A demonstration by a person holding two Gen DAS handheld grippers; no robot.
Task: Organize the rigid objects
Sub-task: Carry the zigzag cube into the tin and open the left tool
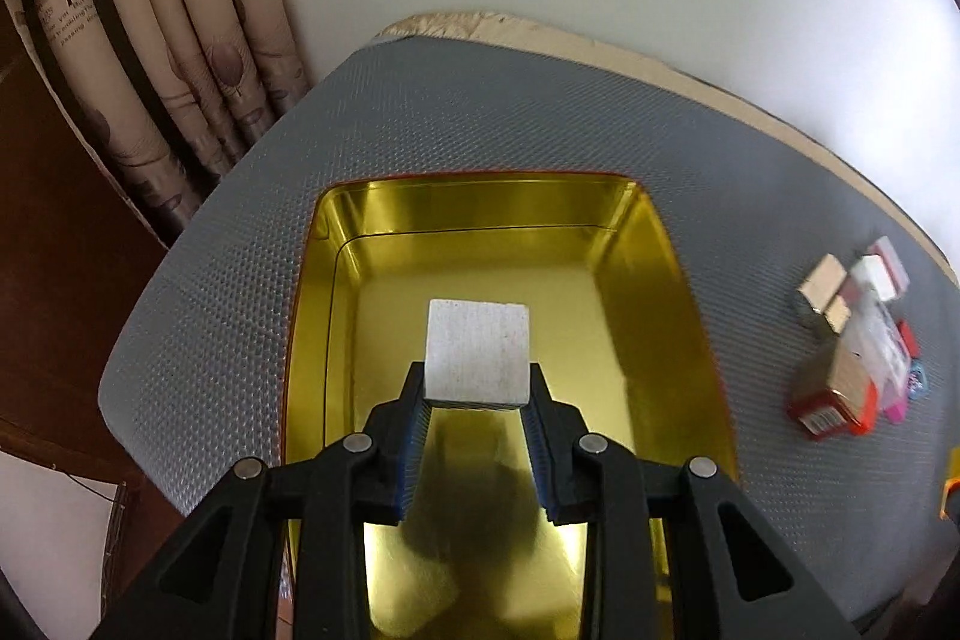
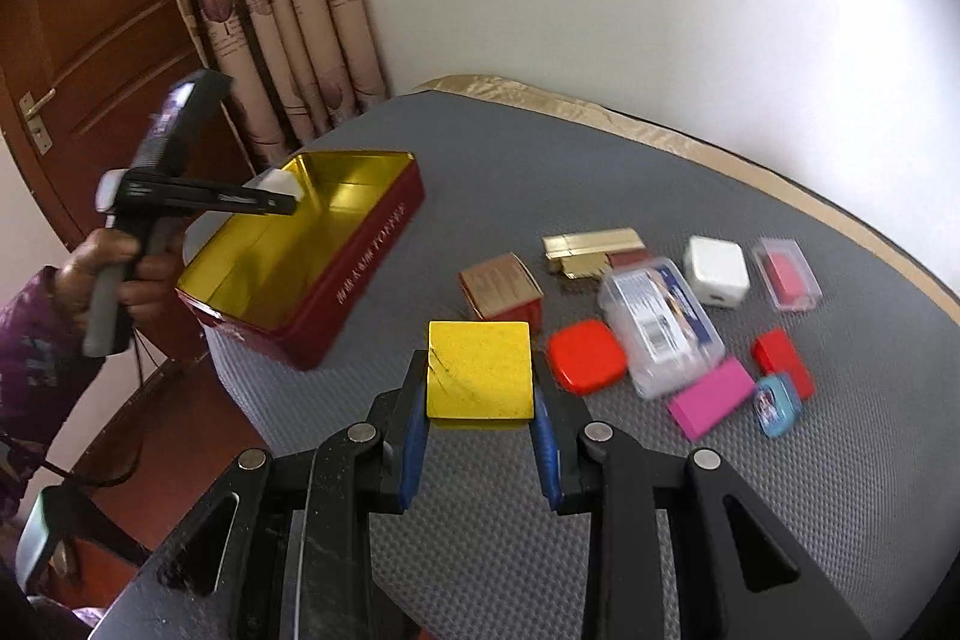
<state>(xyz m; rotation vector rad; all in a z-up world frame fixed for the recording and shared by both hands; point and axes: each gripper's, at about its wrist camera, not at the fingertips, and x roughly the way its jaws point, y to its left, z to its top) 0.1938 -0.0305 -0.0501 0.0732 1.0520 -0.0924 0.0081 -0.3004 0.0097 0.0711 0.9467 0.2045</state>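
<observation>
Right wrist view: the red tin [image 2: 336,274] sits at the left edge of the grey textured mat [image 2: 600,172], open, its gold lining bare of contents as far as the view reaches. A line of gold lettering runs along its long red side, too blurred to read. The left gripper [image 2: 282,196] reaches over the tin's far left corner with a white block [image 2: 282,181] pinched in its tip, held by the person's left hand [image 2: 120,274]. The right gripper [image 2: 480,376] hovers above the mat's near edge, its blue-padded fingers [image 2: 414,436] pressed against the sides of a yellow block [image 2: 480,370].

Loose pieces lie toward the mat's right edge: a brown-and-red carton [image 2: 501,289] with print too small to read, a gold box [image 2: 591,250], a clear plastic case [image 2: 660,322] with a blue-and-white label inside that is illegible, a white square box [image 2: 717,271], a clear case [image 2: 786,274] holding something red, a red rounded tin [image 2: 585,355], a red block [image 2: 783,361], a pink block [image 2: 711,397], and a small blue case [image 2: 777,406].

In the left wrist view, the left gripper [image 1: 478,388] clamps the white block [image 1: 477,355] between its pads, above the open tin [image 1: 336,280], whose gold floor shows only reflections. The loose pile [image 1: 852,340] is a blur near the mat's [image 1: 480,111] right edge.
</observation>
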